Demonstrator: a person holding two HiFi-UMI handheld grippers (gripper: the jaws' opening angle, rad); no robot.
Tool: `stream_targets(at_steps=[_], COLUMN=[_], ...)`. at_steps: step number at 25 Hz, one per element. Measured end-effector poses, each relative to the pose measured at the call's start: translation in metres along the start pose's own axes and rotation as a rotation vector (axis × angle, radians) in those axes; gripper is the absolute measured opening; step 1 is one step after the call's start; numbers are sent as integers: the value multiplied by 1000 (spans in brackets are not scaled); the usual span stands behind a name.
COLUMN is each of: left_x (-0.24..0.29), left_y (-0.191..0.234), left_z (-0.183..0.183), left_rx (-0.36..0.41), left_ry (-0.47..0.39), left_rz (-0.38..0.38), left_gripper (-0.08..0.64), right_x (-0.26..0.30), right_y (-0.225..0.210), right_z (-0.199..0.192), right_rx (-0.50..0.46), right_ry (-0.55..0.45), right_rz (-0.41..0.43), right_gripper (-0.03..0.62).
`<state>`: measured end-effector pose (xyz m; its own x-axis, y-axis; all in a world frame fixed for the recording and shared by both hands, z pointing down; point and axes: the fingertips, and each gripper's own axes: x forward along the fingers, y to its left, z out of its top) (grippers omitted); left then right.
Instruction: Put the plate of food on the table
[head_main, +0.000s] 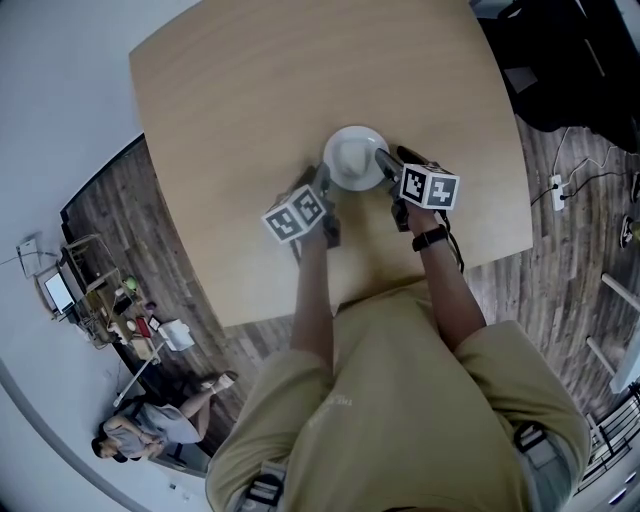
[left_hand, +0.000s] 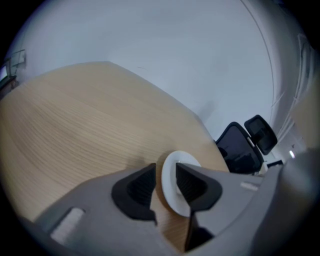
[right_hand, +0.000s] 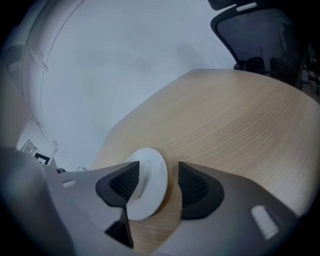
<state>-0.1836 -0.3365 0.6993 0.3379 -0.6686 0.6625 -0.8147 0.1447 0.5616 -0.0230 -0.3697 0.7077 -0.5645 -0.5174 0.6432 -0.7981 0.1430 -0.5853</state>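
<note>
Since the plate (head_main: 355, 157) appears to rest flat on the table (head_main: 240, 90), near its middle, I judge the placing itself done. My left gripper (left_hand: 165, 184) and right gripper (right_hand: 159, 176) each straddle its rim with jaws narrowly apart, and neither seems to pinch. All that remains is drawing both clear. I cannot make out any food.

Soft, even daylight; faint shadows on the table (head_main: 250, 120) (strong fisheye bending, dark vignetted corners); gripper views slightly blurred.

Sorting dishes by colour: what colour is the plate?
The plate is plain white; it shows best in the head view.
</note>
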Motion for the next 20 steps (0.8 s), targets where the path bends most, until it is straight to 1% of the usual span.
stream_targets(at_steps=[3,6,8,9,11,13,17,20], left_x=[-17,-34,-46,-53,-68,-81,-110,-133], left_y=[0,-12,-21,-25,-32,-42,-54,-61], left_z=[8,15,19,21,24,25,25,24], left_rx=[37,87,138,171,249,313,393,447], left_ry=[-48,-108,-154,-178,-219,-250,-315,-363], left_rz=[-3,-20,-25,-21,-5,-5,-28,-33], left_gripper=[126,126,117,104,102,101,97,81], right_x=[-13,-33,-46,-52,-65,-79,-106,-128], right_y=[9,24,34,39,50,56,71,83], right_z=[5,14,19,21,24,26,27,23], right_rx=[-87,-187,-250,-276,-323,-369,-444,-502], right_ry=[-56,-134,-184,-209,-255,-294,-364,-407], right_rz=[12,20,26,30,37,35,25,20], right_gripper=[239,238,235,229,229,227,214,186])
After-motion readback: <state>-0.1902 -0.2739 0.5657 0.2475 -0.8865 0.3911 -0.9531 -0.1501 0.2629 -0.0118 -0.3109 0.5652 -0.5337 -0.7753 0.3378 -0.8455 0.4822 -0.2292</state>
